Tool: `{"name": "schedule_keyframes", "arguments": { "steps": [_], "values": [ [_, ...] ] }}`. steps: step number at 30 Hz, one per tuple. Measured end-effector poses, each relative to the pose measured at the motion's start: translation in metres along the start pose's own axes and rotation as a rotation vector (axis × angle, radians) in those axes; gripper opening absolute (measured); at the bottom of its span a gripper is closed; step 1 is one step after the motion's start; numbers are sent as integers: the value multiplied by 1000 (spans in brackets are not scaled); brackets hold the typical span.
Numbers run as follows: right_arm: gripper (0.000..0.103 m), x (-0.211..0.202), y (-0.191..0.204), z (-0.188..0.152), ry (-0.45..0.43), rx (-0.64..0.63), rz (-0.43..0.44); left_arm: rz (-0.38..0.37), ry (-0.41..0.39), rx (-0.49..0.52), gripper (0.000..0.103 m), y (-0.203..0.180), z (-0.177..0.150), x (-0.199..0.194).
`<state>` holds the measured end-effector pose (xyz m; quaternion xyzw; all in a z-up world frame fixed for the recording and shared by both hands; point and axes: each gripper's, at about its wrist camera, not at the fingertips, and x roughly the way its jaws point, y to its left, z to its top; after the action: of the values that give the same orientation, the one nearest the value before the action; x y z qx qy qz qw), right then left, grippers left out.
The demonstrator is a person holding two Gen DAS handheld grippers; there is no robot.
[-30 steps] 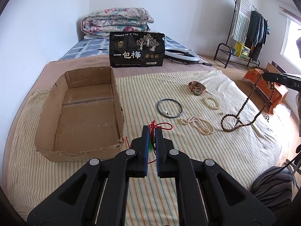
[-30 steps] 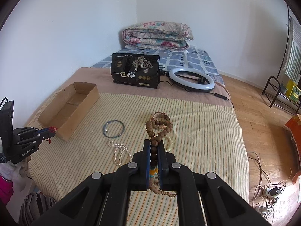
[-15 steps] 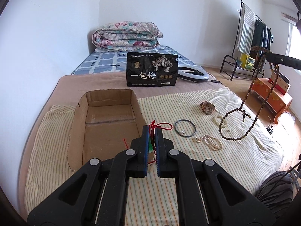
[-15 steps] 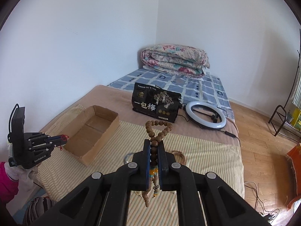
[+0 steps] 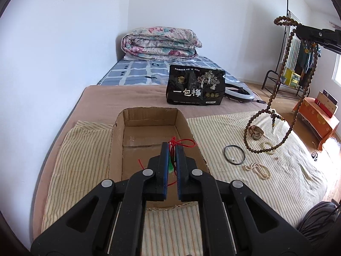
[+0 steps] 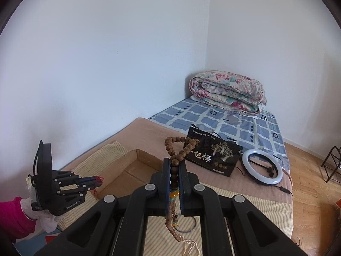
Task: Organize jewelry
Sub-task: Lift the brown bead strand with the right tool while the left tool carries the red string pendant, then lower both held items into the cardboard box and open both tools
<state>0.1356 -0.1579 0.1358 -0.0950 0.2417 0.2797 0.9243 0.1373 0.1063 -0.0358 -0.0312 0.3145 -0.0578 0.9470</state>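
Black, glossy and printed with white characters reading "一包梅" beside a gold tree design, a flat snack bag [image 5: 195,87] is standing on the tan bed cover well beyond the left gripper [image 5: 171,149]. Smaller print on that bag is too fine to read. White lettering on the left gripper's body, seen from the right wrist camera, is reading roughly "GenRobot.AI".

That left gripper is clenching a thin red knotted cord with a green piece [image 5: 180,145] between its blue pads, and the cord's loop is sticking out just past the fingertips. Directly beneath and ahead of it, a shallow open brown cardboard box [image 5: 149,117] is sitting on the striped cream cloth [image 5: 85,149].

To the right of the left gripper, a thin black ring bangle [image 5: 234,154], a white pearl strand [image 5: 258,170], a small pale bead bracelet [image 5: 267,147] and a brown wristwatch [image 5: 255,132] are lying on the cloth, well apart from the box.

Up at the far right, the right gripper [image 6: 175,164] is clamping a long brown wooden bead necklace [image 5: 283,115]; a short loop is standing above its fingertips while the long loop is dangling below, with an amber bead sitting between the pads. The necklace is hanging above the watch and bracelet.

Behind the bag, a white ring light [image 6: 262,166] is lying flat and a folded floral quilt [image 5: 159,43] is resting on the blue checked mattress.
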Motion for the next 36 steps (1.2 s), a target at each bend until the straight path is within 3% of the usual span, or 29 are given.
{"name": "schedule_keyframes", "arguments": {
  "steps": [7,14,26,36],
  "values": [
    [4,36,24,29,-19,-5,64,24,-1,-26,4,29,4,6],
    [4,82,47,35,1,-1,105,34,24,-52,4,48,-1,24],
    [4,174,53,6,125,65,150,34,81,-93,4,58,-15,62],
    [4,220,55,-28,224,110,166,23,123,-98,4,57,-24,83]
  ]
}}
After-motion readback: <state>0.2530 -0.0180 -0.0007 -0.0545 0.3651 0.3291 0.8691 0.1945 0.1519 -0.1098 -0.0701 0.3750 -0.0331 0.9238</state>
